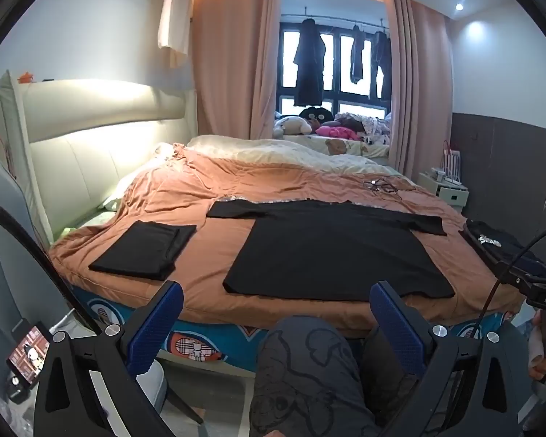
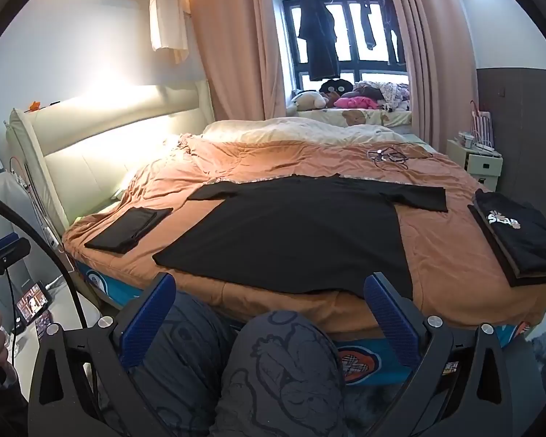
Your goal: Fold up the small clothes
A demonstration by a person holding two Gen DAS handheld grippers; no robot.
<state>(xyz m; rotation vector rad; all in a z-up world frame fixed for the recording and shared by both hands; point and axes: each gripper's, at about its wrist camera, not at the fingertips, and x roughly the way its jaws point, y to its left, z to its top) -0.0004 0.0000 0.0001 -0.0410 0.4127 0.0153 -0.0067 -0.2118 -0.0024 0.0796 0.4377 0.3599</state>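
Black T-shirt (image 1: 331, 251) lies spread flat in the middle of the bed (image 1: 207, 204), its sleeves stretched left and right at the far side and its hem toward you at the near edge. You are looking across the bed's orange cover, which is the largest thing here; a cream quilt (image 1: 273, 149) is bunched along its far side, and a padded cream headboard (image 1: 102, 145) runs down the left. Beyond the bed, pink curtains (image 1: 233, 58) frame a window (image 1: 331, 69) with dark clothes hanging in front of it, and soft toys are piled on the sill below.

On the cover, left of the spread shirt, you have a folded black garment (image 1: 145, 249) lying apart from it. At the right edge sits a stack of folded black clothes (image 2: 524, 240), the top one showing a white print. A tangle of cables (image 2: 387, 154) rests on the far right part of the cover.

Your knees in grey patterned trousers (image 1: 302, 371) fill the near foreground. A small lit phone screen (image 1: 27, 353) stands low on the left.

Your left tool (image 1: 276, 327) is spread wide with nothing between its blue pads, held short of the bed's near edge. Your right tool (image 2: 269, 320) is likewise released and empty, above your knees, near the shirt's hem without touching it.
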